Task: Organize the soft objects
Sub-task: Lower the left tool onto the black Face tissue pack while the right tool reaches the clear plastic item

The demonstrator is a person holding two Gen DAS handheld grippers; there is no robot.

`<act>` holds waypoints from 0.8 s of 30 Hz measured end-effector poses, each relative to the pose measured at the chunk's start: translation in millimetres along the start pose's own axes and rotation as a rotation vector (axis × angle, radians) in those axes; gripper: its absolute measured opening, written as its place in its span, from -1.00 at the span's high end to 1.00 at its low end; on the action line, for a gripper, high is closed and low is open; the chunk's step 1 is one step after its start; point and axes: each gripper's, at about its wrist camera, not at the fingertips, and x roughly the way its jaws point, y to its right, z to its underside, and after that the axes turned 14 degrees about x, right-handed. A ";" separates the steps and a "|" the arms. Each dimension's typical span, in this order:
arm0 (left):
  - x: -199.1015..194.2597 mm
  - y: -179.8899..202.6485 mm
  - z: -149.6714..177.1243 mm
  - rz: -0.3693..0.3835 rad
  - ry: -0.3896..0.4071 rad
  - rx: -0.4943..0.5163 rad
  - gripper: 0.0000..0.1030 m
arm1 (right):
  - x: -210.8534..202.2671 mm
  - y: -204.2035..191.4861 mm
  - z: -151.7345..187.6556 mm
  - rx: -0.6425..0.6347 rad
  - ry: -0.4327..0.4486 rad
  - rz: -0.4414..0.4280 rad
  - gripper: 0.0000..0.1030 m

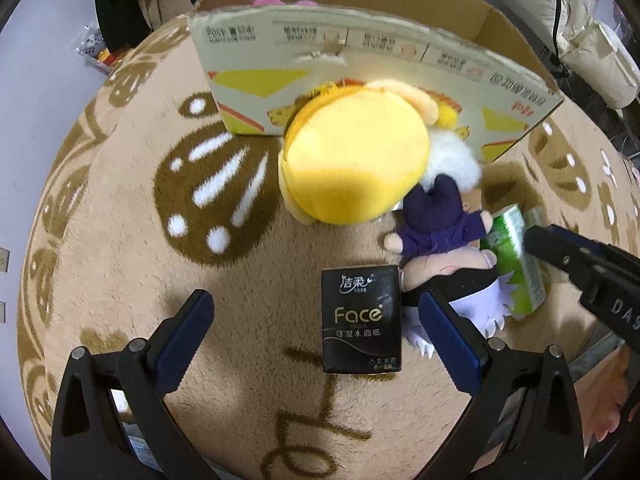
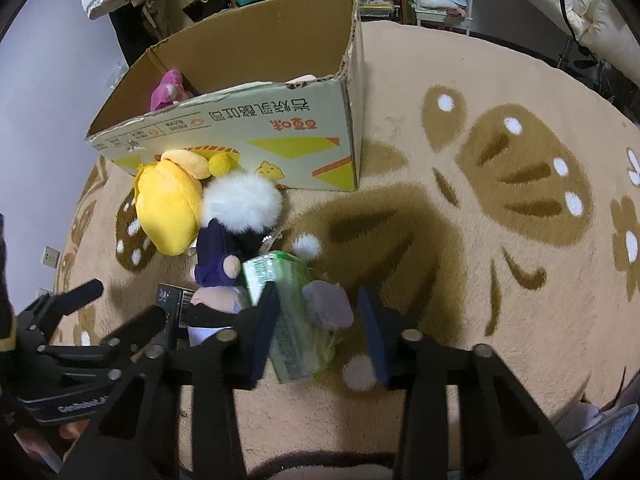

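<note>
Soft toys lie on the rug [image 2: 460, 72] beside the cardboard box [image 2: 256, 128], which holds a pink plush [image 2: 168, 90]. Left tongs [image 1: 316, 332] apart around a black tissue pack [image 1: 362, 318]; right tongs [image 2: 318, 332] around the green pack [image 2: 294, 320], grip unclear.

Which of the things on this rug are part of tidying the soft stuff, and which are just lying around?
Part of the job:
yellow plush
purple-clothed doll
black tissue pack
green tissue pack
grey plush piece
cardboard box
pink toy already in the box

Just lying about:
patterned rug
white padded coat
wall socket
</note>
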 end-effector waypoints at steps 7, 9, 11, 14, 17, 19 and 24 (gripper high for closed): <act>11.4 2.3 0.6 -0.004 -0.048 0.015 -0.96 | -1.9 1.3 -1.5 0.008 0.008 -0.003 0.58; 14.5 3.6 0.9 -0.008 -0.059 0.025 -0.96 | -1.8 3.1 -2.7 0.016 0.007 -0.006 0.61; 16.5 5.4 1.0 -0.015 -0.067 0.034 -0.96 | -1.5 4.9 -3.7 0.025 0.005 -0.011 0.61; 21.1 5.7 1.0 -0.022 -0.081 0.043 -0.92 | -0.8 8.1 -5.3 0.043 0.005 -0.016 0.61; 23.9 7.5 2.2 -0.003 -0.094 0.047 -0.73 | 0.0 8.6 -6.5 0.049 0.004 -0.016 0.62; 26.5 7.6 3.1 0.002 -0.104 0.049 -0.64 | 0.5 8.2 -7.4 0.050 0.005 -0.017 0.62; 36.4 5.0 4.1 0.021 -0.133 0.038 -0.37 | 3.5 16.1 -14.4 0.096 0.002 -0.026 0.65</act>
